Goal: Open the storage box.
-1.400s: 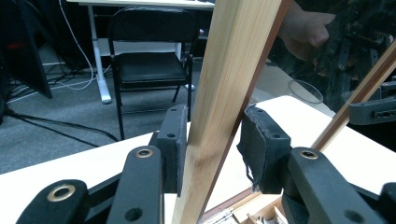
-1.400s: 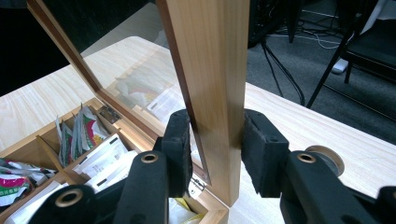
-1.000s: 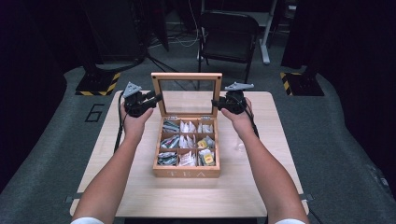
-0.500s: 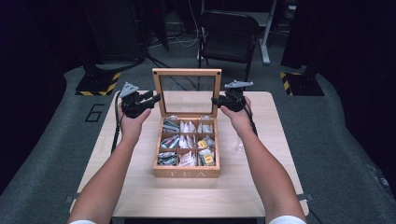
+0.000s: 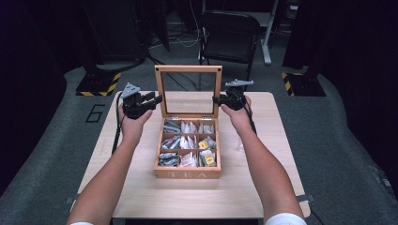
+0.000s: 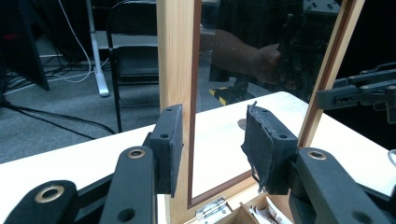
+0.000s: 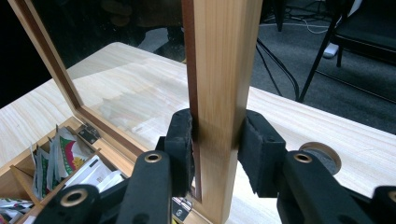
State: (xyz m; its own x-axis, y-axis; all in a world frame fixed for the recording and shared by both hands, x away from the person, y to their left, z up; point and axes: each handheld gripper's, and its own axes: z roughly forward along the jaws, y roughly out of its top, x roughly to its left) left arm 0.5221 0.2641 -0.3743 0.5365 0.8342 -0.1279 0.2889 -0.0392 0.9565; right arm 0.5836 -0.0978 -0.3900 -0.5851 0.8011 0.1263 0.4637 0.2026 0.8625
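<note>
Wooden-framed glass lid stands upright over its wooden tea box mid-surface. Right tongs clamp one side rail. Left tongs have just loosened, straddling theirs, so opening looks finished.

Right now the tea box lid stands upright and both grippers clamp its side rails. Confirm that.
Not quite. The right gripper clamps the lid, but in the left gripper view the left gripper only straddles its rail, with a gap at one pad.

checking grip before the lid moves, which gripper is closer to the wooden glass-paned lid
Right. The right gripper clamps the wooden glass-paned lid's side rail; the left gripper straddles the opposite rail, one pad clear.
</note>
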